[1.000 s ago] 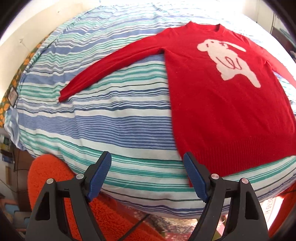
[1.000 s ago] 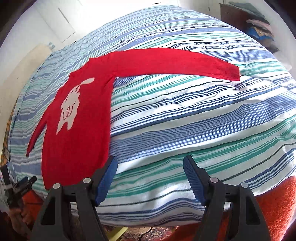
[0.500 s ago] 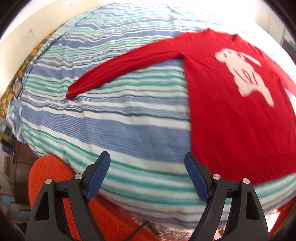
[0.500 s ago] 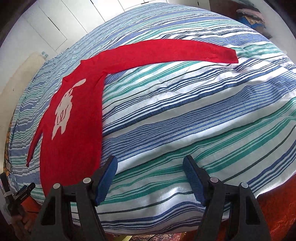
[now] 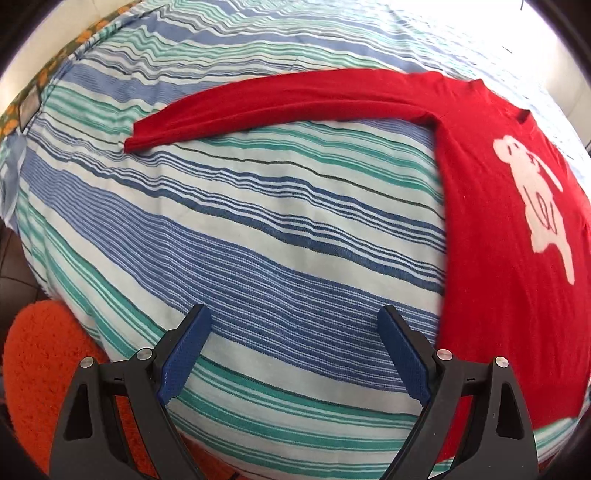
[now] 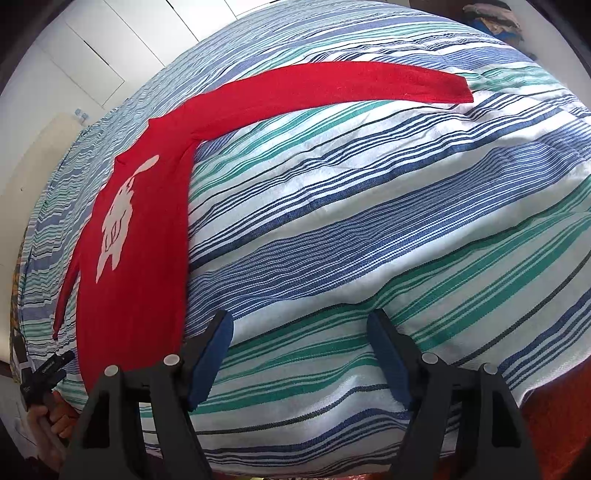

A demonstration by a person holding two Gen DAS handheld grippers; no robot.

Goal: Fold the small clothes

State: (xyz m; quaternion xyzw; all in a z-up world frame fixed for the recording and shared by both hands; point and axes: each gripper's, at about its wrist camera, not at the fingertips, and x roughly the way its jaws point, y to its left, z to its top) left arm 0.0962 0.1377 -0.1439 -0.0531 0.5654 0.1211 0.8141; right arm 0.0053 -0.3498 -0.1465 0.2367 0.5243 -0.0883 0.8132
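A small red sweater (image 5: 491, 258) with a white animal figure lies flat, front up, on the striped bed cover (image 5: 258, 240). One long sleeve (image 5: 277, 107) stretches left, its cuff (image 5: 136, 142) at the far left. My left gripper (image 5: 293, 314) hovers over bare cover left of the sweater's side edge; its jaws are opening, with nothing between them. In the right wrist view the sweater body (image 6: 144, 258) is at the left and the other sleeve (image 6: 332, 88) runs right. My right gripper (image 6: 300, 315) stands open and empty over the cover, just right of the hem.
An orange shaggy rug (image 5: 37, 350) lies on the floor by the bed's near edge. White cupboard doors (image 6: 92, 55) stand beyond the bed, and a pile of clothes (image 6: 491, 18) is at the far right. A hand (image 6: 55, 417) shows at the lower left.
The left gripper has slid left and lower, off the sweater's hem corner onto bare cover, and its jaws stand wider. The right gripper has sunk a little toward the bed.
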